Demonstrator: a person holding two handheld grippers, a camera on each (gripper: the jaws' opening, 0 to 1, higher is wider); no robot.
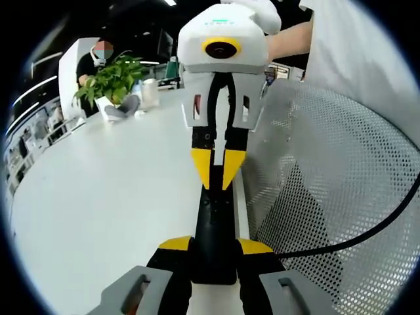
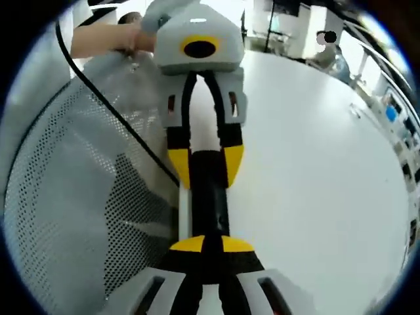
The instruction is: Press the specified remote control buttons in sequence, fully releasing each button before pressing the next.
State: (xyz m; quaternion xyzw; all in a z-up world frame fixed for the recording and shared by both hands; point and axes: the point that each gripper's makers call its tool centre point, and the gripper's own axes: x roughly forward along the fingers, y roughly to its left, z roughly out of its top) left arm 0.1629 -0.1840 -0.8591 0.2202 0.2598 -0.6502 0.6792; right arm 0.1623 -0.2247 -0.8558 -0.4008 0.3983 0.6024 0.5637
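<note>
A long black remote control (image 1: pixel 214 223) lies along the edge of the white table (image 1: pixel 98 210). My left gripper (image 1: pixel 215 246) is shut on its near end, one yellow pad on each side. From the far side comes my right gripper (image 1: pixel 216 174), shut, its yellow tips together and resting on the remote's top face. In the right gripper view the remote (image 2: pixel 209 197) runs away from my right gripper (image 2: pixel 211 245), whose tips meet over it, to the left gripper (image 2: pixel 205 163) clamping the far end. The buttons are hidden.
A perforated grey metal panel (image 1: pixel 328 157) runs beside the table edge, with a black cable (image 1: pixel 367 230) across it. A potted plant (image 1: pixel 111 79) and a white cup (image 1: pixel 149 92) stand at the table's far end. A person's hand (image 2: pixel 105 39) holds the left gripper.
</note>
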